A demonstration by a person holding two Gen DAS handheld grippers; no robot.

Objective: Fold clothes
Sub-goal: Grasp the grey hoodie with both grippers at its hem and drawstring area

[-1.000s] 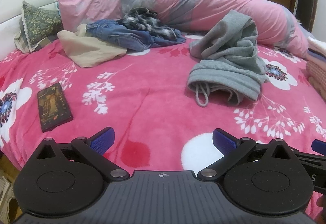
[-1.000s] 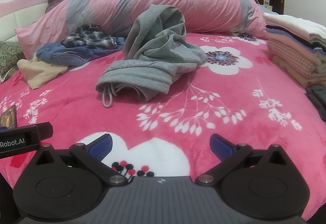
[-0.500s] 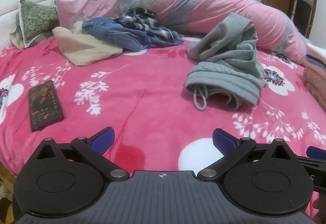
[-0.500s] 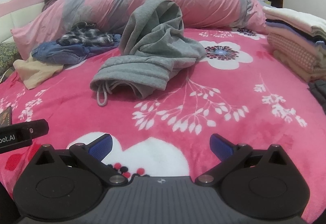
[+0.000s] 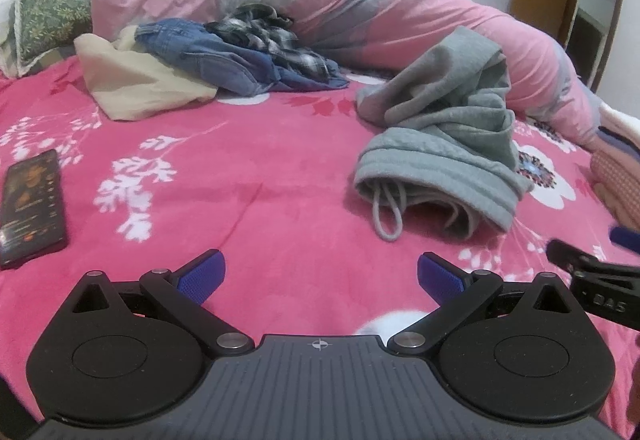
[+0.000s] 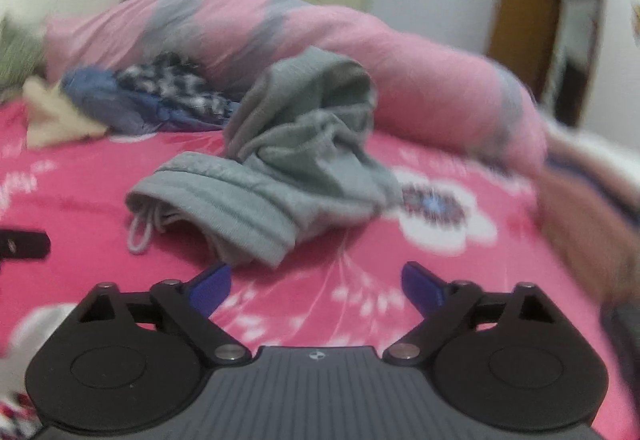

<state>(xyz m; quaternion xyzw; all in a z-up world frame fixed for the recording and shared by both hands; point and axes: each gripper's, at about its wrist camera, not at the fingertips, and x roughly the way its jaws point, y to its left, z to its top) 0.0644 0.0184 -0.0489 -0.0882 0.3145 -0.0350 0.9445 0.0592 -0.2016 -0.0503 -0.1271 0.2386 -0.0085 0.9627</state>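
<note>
Bed under a pink floral blanket (image 5: 260, 176). Lying directly on it: crumpled grey sweatpants (image 5: 440, 144) right of centre, drawstring loop toward the near edge; a dark phone (image 5: 32, 208) flat at the left; a heap at the back left of beige garment (image 5: 140, 88), blue jeans (image 5: 216, 60) and plaid shirt (image 5: 272, 36); a long pink-and-grey duvet (image 5: 360, 4) across the far side; a green patterned pillow (image 5: 48, 20) far left; folded clothes (image 5: 618, 176) stacked at the right edge
</note>
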